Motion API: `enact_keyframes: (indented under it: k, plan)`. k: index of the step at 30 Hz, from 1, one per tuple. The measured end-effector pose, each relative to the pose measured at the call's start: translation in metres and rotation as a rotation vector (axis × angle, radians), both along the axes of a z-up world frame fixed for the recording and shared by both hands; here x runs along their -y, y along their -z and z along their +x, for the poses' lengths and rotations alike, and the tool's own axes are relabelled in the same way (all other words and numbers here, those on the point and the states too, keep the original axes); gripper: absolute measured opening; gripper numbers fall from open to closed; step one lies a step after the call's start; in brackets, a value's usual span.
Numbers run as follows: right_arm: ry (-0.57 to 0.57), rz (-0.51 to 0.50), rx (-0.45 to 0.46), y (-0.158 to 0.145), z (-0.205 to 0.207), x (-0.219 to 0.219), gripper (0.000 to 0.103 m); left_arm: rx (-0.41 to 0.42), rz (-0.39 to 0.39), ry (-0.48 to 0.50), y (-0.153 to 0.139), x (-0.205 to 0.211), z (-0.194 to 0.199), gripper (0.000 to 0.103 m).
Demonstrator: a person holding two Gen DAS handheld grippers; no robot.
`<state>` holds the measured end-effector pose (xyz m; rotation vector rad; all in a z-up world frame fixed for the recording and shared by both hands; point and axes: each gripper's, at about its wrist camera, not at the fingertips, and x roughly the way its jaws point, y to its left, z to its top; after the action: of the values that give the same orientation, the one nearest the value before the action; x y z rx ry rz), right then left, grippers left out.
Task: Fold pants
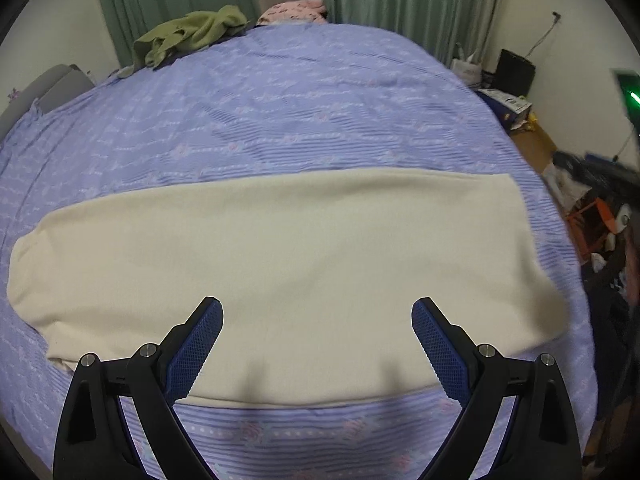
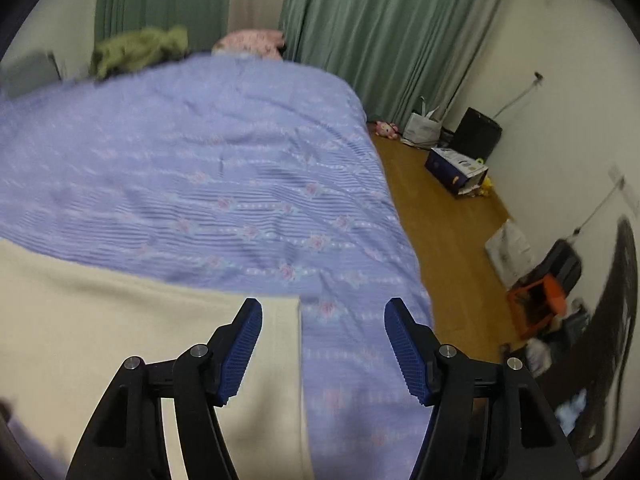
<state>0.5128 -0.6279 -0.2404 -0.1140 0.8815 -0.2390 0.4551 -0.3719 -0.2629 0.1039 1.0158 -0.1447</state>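
Wrist views downward, sharing bed [image 1: 320,120].

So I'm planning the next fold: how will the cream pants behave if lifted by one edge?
The cream pants lie flat and follow the bedspread, so they will probably drape limply. They look soft and fleecy, so likely light and not slippery. Lifted from one point, they would probably sag or unfold.
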Motion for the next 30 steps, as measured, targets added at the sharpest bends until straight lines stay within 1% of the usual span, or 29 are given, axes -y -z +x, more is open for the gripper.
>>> enact_keyframes:
  k: [1,2,5,6,8,10,11,13,16,19,20,21,23,27,28,29,30]
  plan:
    - [0.012,0.032,0.019,-0.005,-0.019,0.004,0.064,0.0,0.001,0.008,-0.001,0.003,-0.003,0.097]
    - [0.029,0.087,0.029,-0.007,-0.045,0.009,0.064,-0.002,0.003,0.021,-0.002,0.006,-0.008,0.097]
    - [0.063,0.195,0.001,0.004,-0.091,0.017,0.064,-0.013,0.015,0.064,0.002,0.017,-0.021,0.097]
    - [0.072,0.233,-0.014,0.012,-0.109,0.017,0.063,-0.018,0.018,0.083,0.004,0.022,-0.025,0.097]
    - [0.076,0.269,-0.049,0.029,-0.128,0.015,0.062,-0.03,0.029,0.108,0.01,0.031,-0.031,0.097]
    - [0.087,0.302,-0.084,0.048,-0.141,0.011,0.054,-0.04,0.033,0.141,0.015,0.044,-0.035,0.097]
    - [0.104,0.341,-0.103,0.059,-0.146,0.01,0.052,-0.044,0.033,0.157,0.018,0.051,-0.036,0.097]
    - [0.126,0.41,-0.117,0.075,-0.151,0.011,0.047,-0.051,0.042,0.187,0.022,0.064,-0.038,0.097]
    - [0.175,0.481,-0.107,0.088,-0.152,0.017,0.047,-0.049,0.053,0.217,0.023,0.08,-0.038,0.097]
    - [0.228,0.586,-0.1,0.102,-0.15,0.025,0.046,-0.045,0.044,0.222,0.02,0.087,-0.04,0.097]
    - [0.249,0.621,-0.104,0.108,-0.149,0.028,0.044,-0.043,0.042,0.221,0.019,0.088,-0.041,0.097]
    - [0.268,0.653,-0.109,0.114,-0.148,0.032,0.039,-0.041,0.042,0.222,0.018,0.089,-0.042,0.097]
    - [0.287,0.707,-0.105,0.122,-0.146,0.035,0.038,-0.038,0.044,0.223,0.017,0.091,-0.043,0.097]
    - [0.323,0.746,-0.106,0.131,-0.141,0.039,0.036,-0.037,0.051,0.218,0.015,0.09,-0.045,0.097]
    - [0.337,0.758,-0.106,0.133,-0.14,0.041,0.03,-0.038,0.051,0.217,0.015,0.09,-0.045,0.097]
    - [0.342,0.766,-0.1,0.134,-0.14,0.042,0.026,-0.041,0.051,0.214,0.015,0.09,-0.046,0.097]
    - [0.343,0.767,-0.096,0.134,-0.14,0.043,0.017,-0.044,0.051,0.213,0.015,0.09,-0.047,0.097]
